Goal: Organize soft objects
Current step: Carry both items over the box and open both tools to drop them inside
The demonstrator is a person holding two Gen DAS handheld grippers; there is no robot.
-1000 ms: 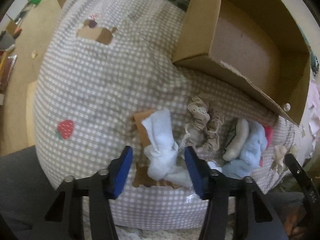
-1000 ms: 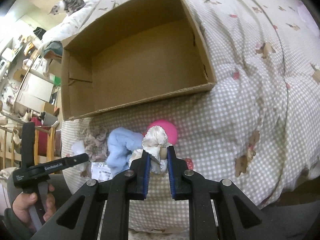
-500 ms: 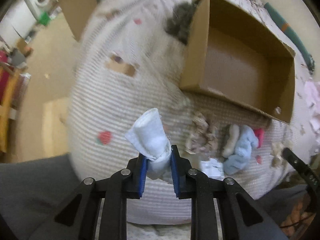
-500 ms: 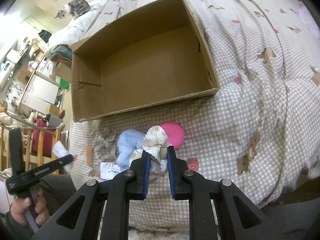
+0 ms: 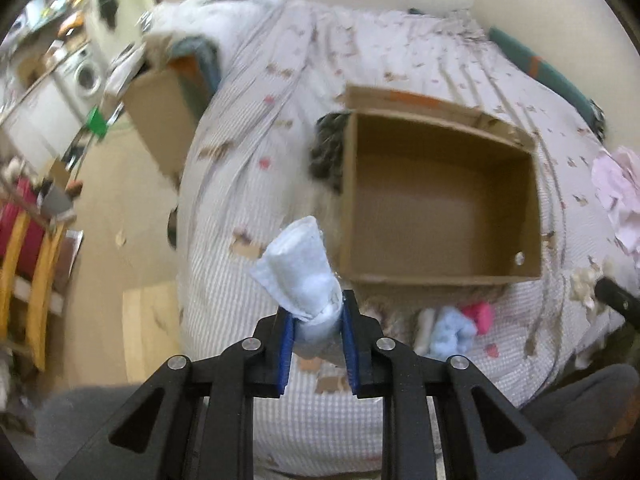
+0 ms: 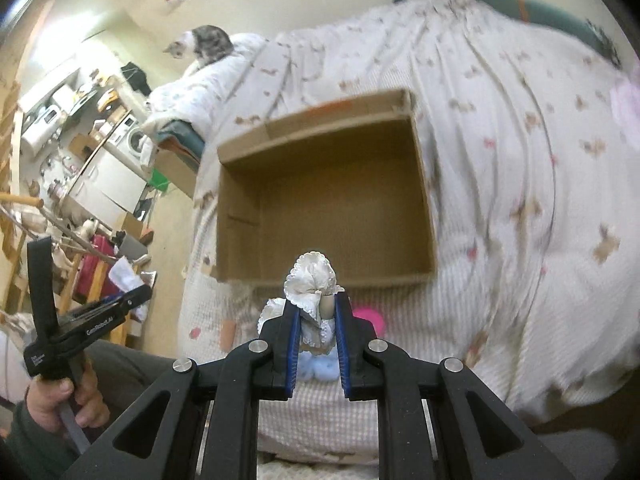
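My left gripper (image 5: 318, 314) is shut on a pale blue rolled sock (image 5: 298, 268) and holds it in the air, left of an open empty cardboard box (image 5: 440, 204) on the bed. My right gripper (image 6: 316, 310) is shut on a cream lace-trimmed sock (image 6: 312, 282), held above the bed edge in front of the same box (image 6: 332, 196). On the bed before the box lie a light blue sock (image 5: 450, 330), a pink item (image 5: 478, 314) and a white roll (image 5: 424, 326). The left gripper (image 6: 120, 300) also shows in the right wrist view.
The bed has a checked quilt (image 5: 248, 184) with small prints. A cat (image 6: 202, 46) sits on the pillow end. A second cardboard box (image 5: 160, 116) stands beside the bed. A wooden rack (image 5: 28, 264) and a washing machine (image 5: 86, 76) are at left.
My left gripper closed on the pale blue sock and lifted it off the bed. Both grippers rose and pulled back, so the box now sits lower and farther in view.
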